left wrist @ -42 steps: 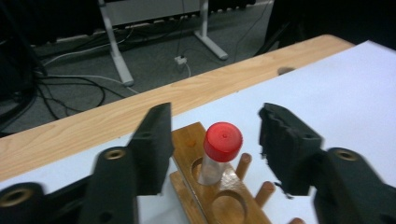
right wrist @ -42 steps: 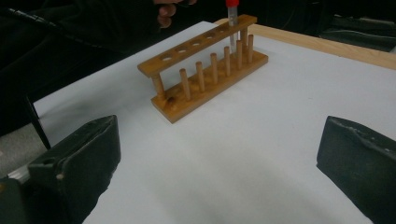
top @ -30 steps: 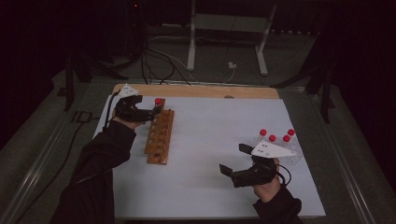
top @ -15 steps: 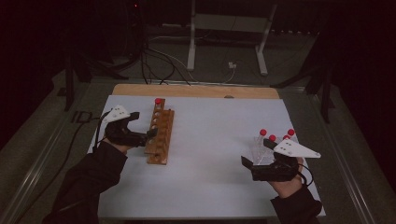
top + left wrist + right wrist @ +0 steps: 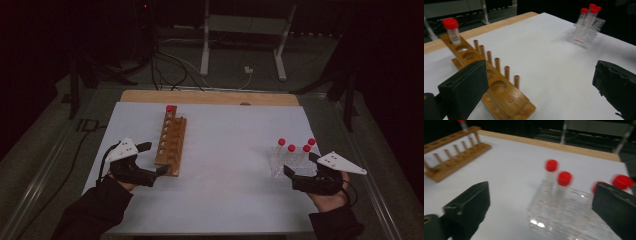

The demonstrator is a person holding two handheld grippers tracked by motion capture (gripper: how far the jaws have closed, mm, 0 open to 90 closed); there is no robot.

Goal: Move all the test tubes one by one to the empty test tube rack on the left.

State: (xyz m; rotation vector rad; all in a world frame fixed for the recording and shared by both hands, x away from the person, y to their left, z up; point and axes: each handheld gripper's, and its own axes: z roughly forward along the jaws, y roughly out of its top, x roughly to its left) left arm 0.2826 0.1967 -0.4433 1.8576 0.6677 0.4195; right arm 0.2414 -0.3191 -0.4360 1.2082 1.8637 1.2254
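Observation:
A wooden tube rack lies left of the table's middle, with one red-capped tube upright in its far hole. My left gripper is open at the rack's near end with nothing between its fingers. The left gripper view looks along the wooden rack to the tube. At the right, a clear plastic rack holds several red-capped tubes. My right gripper stands open just on its near side. In the right gripper view the clear rack sits between the empty jaws, slightly blurred.
White paper covers the table, and a strip of wooden edge shows at the back. Cables and a metal stand's legs lie on the floor beyond it. The wooden rack is far off in the right gripper view.
My left gripper has drawn back from the tube at the rack's far end to its near end. My right gripper has moved right, up to the clear rack.

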